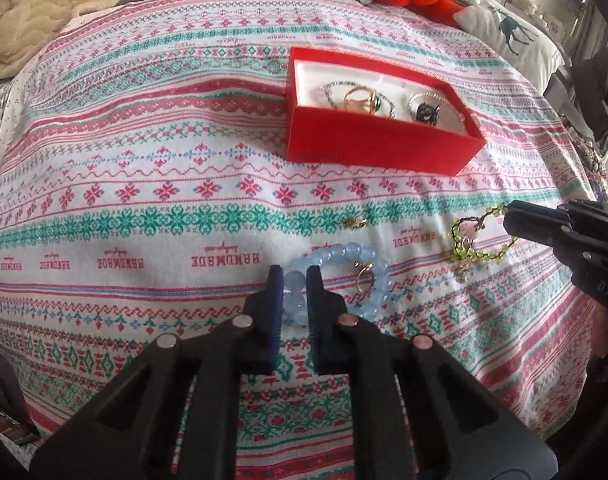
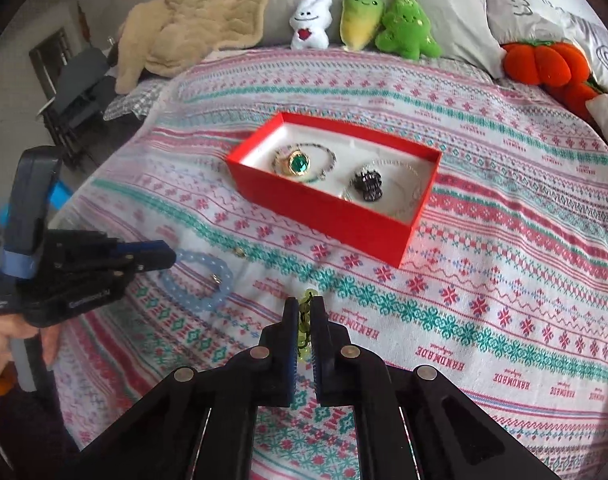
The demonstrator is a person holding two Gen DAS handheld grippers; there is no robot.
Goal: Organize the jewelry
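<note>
Both tongs are squeezing beads. Left gripper point(image 1: 295, 286) is pinching the blue bracelet point(image 1: 357, 276), which is lying on the bedspread point(image 1: 144, 184) with a small gold ring point(image 1: 363, 278) inside its loop. Right gripper point(image 2: 304, 307) is pinching the green bracelet point(image 2: 304, 326), and its loop is trailing down toward 6 o'clock in the right wrist view. At 12 o'clock from both is sitting the red box point(image 2: 319, 210), its long side running from 10 o'clock to 4 o'clock. Rings and chains are already lying inside. Still waiting outside are both bracelets, the small gold ring and a tiny gold piece point(image 1: 355, 223).
</note>
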